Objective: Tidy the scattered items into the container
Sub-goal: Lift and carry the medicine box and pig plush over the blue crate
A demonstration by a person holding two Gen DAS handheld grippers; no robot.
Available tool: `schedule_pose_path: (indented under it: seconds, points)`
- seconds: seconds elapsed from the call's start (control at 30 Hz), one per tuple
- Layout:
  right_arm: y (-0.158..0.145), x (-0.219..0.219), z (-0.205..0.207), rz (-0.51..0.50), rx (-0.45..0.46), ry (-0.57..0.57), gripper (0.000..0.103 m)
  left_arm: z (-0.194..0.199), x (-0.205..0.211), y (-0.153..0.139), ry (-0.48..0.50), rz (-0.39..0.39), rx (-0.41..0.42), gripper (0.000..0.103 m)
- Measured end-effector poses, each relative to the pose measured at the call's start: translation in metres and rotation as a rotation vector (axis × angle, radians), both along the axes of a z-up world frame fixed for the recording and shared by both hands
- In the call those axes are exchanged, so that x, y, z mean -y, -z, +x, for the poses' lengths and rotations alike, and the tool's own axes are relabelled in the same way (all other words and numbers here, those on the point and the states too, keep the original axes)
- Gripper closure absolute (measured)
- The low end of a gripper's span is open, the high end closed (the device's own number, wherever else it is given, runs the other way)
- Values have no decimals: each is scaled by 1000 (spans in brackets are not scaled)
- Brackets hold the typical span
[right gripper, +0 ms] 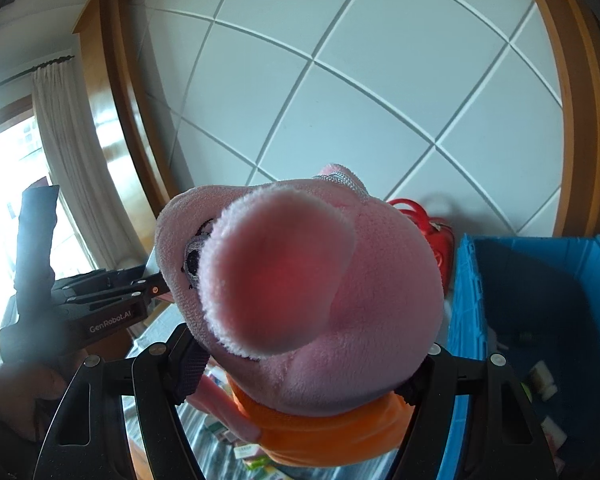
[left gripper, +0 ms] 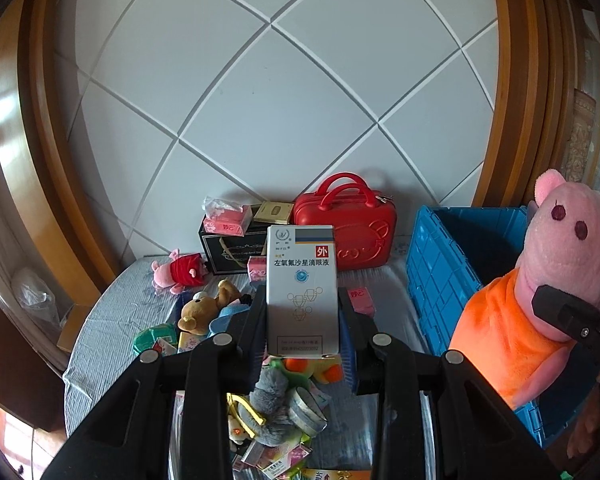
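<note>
While the left gripper (left gripper: 302, 312) is clamping an upright white medicine box (left gripper: 302, 290) between its two fingers, the box is hanging above the scattered clutter on the blue striped cloth (left gripper: 112, 320) and is blocking part of what is lying behind it. Below the box, a grey plush toy (left gripper: 270, 390), a roll of tape (left gripper: 306, 408) and several small packets are lying in a loose pile, and a brown teddy bear (left gripper: 206, 308) is lying just to the left beside a green round tin (left gripper: 152, 338). Farther back, a small pink pig in red (left gripper: 178, 272) is resting near a black gift box (left gripper: 230, 248), which is carrying a pink tissue pack (left gripper: 228, 218) on top, and a red carry case (left gripper: 346, 230) is standing against the white padded wall (left gripper: 260, 80). Over on the right, the right gripper (right gripper: 300, 376) is squeezing a large pink pig plush (right gripper: 300, 280) in an orange top, its jaws pressing into the body just under the head, so the toy is being held up in the air beside the blue crate (right gripper: 466, 320). Inside the crate, a few small items are sitting on the dark floor, too small to identify.
</note>
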State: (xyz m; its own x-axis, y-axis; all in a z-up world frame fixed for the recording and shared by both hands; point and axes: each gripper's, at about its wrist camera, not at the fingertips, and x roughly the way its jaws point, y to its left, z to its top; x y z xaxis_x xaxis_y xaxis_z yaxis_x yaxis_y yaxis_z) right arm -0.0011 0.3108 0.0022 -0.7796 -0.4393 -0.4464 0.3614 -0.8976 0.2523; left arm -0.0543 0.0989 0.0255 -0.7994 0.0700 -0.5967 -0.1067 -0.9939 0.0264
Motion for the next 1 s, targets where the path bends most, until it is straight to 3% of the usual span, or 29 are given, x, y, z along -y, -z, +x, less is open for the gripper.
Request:
schedule_pose_path:
  seconds: [0.6, 1.0]
  points:
    - [5, -98, 7, -23, 3, 156, 30, -35, -110, -7, 157, -27, 11, 73]
    - [-1, -158, 13, -32, 7, 275, 29, -56, -182, 5, 251, -38, 29, 73]
